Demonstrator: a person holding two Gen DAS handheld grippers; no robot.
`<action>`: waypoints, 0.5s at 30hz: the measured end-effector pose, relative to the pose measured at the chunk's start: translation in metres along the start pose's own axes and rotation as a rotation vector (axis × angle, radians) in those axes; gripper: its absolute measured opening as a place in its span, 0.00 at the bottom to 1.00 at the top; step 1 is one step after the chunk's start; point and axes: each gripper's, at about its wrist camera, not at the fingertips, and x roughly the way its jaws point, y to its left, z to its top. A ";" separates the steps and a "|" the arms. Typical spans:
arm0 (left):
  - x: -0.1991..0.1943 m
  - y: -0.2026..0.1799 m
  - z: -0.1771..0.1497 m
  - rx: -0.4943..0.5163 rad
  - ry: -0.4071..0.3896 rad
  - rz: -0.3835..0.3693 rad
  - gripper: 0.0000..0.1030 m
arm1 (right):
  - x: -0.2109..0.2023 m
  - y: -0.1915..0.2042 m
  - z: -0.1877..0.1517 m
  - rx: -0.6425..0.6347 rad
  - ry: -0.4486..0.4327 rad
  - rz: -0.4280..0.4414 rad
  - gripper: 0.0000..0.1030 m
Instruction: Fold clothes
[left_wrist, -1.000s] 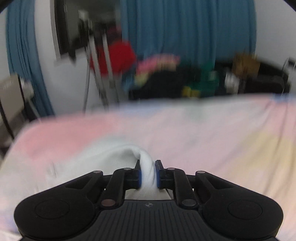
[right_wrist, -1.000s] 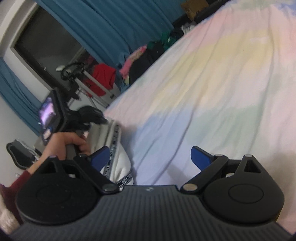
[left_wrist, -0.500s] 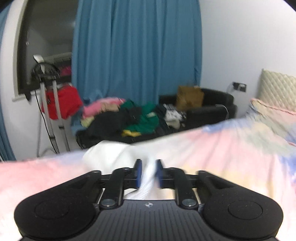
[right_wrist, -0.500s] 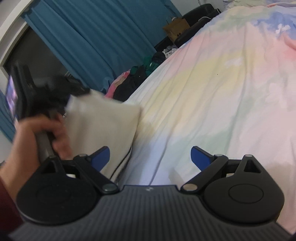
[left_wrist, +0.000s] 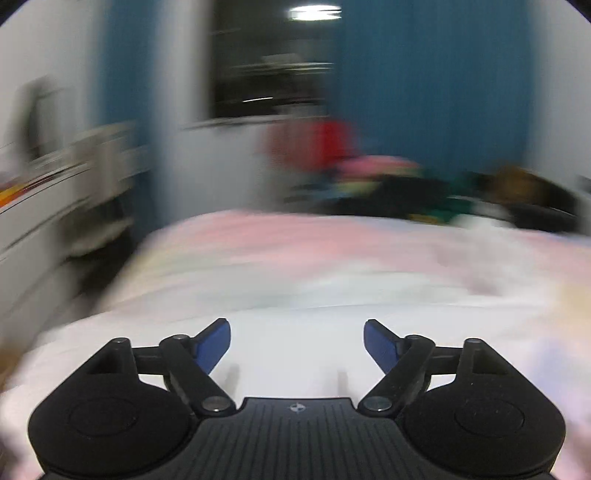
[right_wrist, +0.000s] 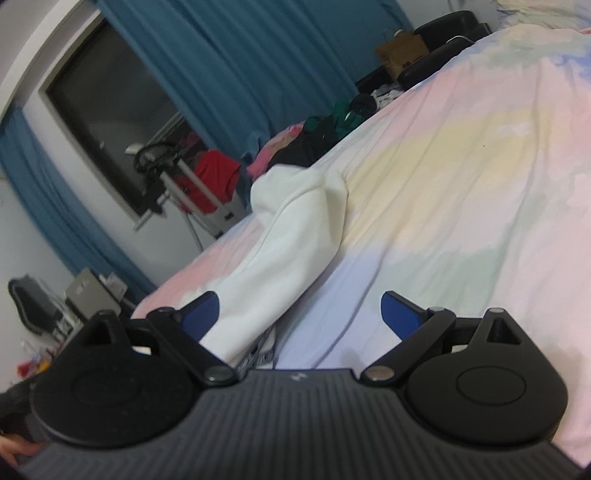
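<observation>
The bed (right_wrist: 461, 177), under its pastel rainbow sheet, gives you plenty of flat room, so use it: before you make the next fold, lay the white garment (right_wrist: 291, 240) out flat rather than leaving it humped. It lies on the left part of the bed in the right wrist view, draped in a long ridge with a rounded bulge at its far end and a patterned black-and-white band at the near hem, just in front of your right hand-held gripper (right_wrist: 301, 312). That gripper stands wide and holds nothing, though the cloth runs beside its left finger. Your left hand-held gripper (left_wrist: 297, 341) has just been opening and now stands wide with nothing between the jaws; its view is badly smeared, showing only pale cloth beneath it. I'd judge you have just let go, so steady that hand first, then pinch the bulged far end and the banded hem and draw them apart to smooth the fabric.
</observation>
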 end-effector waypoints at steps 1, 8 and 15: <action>0.005 0.033 0.000 -0.052 0.005 0.091 0.88 | -0.002 0.004 -0.003 -0.006 0.007 -0.002 0.94; 0.054 0.178 -0.005 -0.227 0.116 0.235 0.84 | 0.002 0.034 -0.015 -0.078 0.051 0.006 0.94; 0.094 0.172 -0.004 -0.138 0.169 0.104 0.69 | 0.034 0.047 -0.024 -0.131 0.098 -0.031 0.94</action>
